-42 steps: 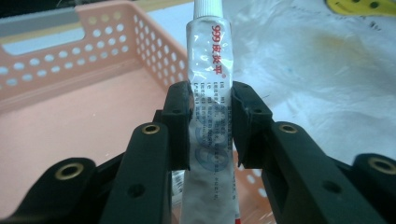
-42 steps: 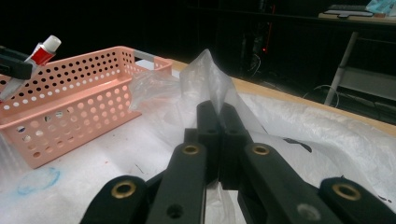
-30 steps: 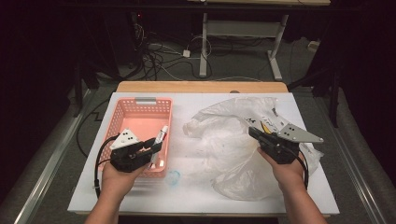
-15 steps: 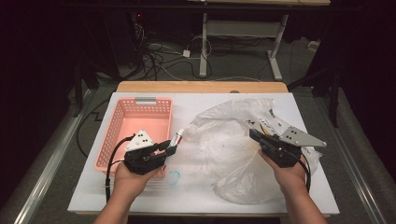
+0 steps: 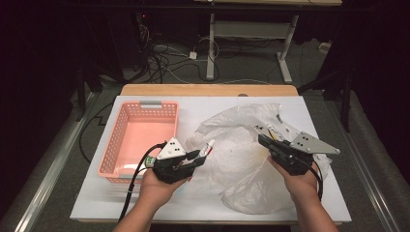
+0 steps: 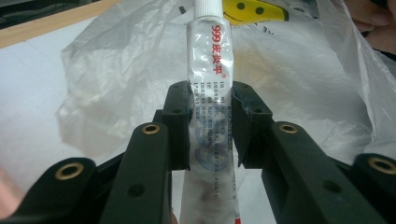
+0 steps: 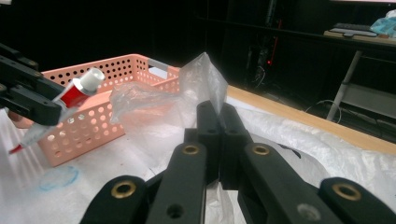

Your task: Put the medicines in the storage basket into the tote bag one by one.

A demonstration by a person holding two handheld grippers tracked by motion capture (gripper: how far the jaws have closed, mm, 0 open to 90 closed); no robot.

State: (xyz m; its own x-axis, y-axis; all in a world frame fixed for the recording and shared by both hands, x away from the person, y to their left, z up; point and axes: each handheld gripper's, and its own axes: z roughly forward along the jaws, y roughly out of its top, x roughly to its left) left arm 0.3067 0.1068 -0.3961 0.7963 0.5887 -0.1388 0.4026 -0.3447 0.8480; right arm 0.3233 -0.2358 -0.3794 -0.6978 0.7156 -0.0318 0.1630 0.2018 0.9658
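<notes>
A silver-white tube with red print and a white cap sits between the pads of my left gripper, which is shut on its middle. In the high view that gripper hovers just right of the pink basket, the tube pointing at the crumpled clear plastic bag. My right gripper is at the bag's right side, shut on a pinched fold of the bag that it holds raised. The right gripper view also shows the tube in front of the basket.
A white-covered table carries everything, with a wooden strip along its far edge. The basket looks empty inside. A blue ring mark is on the cover near the basket. Cables and table legs lie on the floor beyond.
My left gripper has carried the tube rightward, from over the basket's near right corner to the bag's left edge. The right gripper has stayed put on the bag.
</notes>
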